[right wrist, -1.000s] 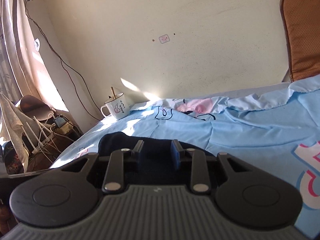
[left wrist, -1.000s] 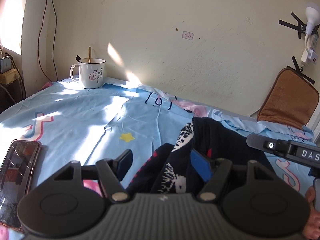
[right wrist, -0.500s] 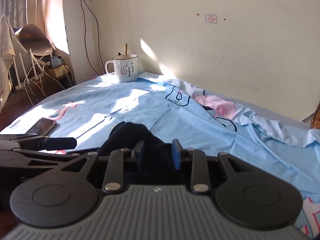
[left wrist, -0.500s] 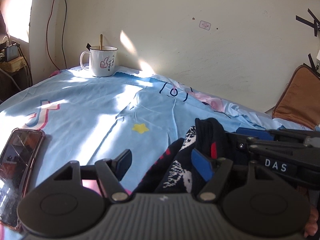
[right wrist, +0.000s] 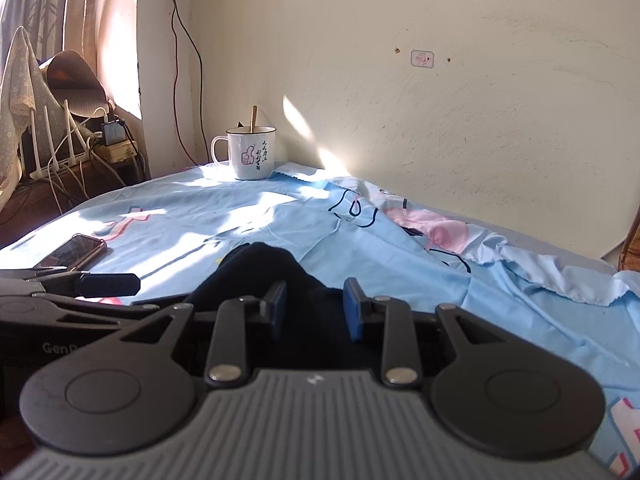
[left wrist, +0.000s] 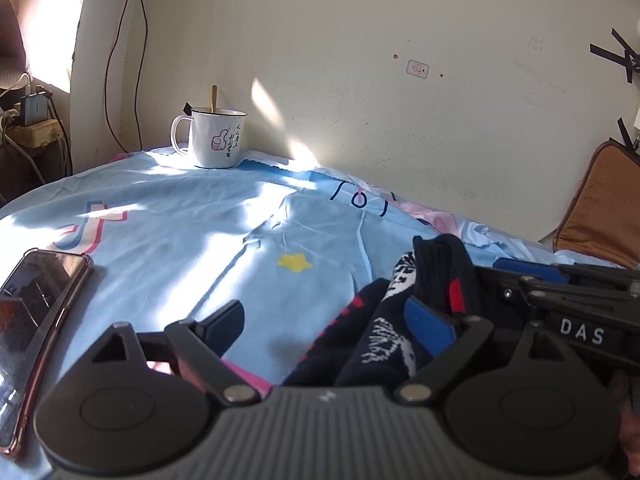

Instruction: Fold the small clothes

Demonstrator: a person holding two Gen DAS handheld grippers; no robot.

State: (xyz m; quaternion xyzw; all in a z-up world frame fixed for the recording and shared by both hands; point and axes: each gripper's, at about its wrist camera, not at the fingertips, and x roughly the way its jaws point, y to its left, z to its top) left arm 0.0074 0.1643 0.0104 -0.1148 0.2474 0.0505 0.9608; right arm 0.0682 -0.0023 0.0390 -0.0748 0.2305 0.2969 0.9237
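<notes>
While sunlight falls across a light blue bedsheet (left wrist: 168,240), the left wrist view shows the left gripper (left wrist: 332,320) with its fingers spread wide and nothing clamped between them; a dark knitted garment (left wrist: 384,328) with white and red pattern is bunched on the bed, lying between the fingers and against the blue pad of the right-hand finger (left wrist: 430,326). The right gripper (left wrist: 568,300) reaches in from the right edge of this view, close against the bunched cloth. A smartphone (left wrist: 32,312) lies flat on the sheet at the left, and a white mug (left wrist: 214,138) with a thumbs-up print and a stick standing in it sits at the far edge by the wall. A brown cushion (left wrist: 600,204) leans at the far right. Seen from the right wrist, the right gripper (right wrist: 314,308) has its fingers narrowly parted with the garment (right wrist: 260,268) filling the gap between the blue pads; whether they actually pinch it cannot be told. The left gripper (right wrist: 80,292) enters low at the left, just beside the cloth. Beyond lie the smartphone (right wrist: 72,252), the mug (right wrist: 250,154) and the rumpled bedsheet (right wrist: 440,272).
</notes>
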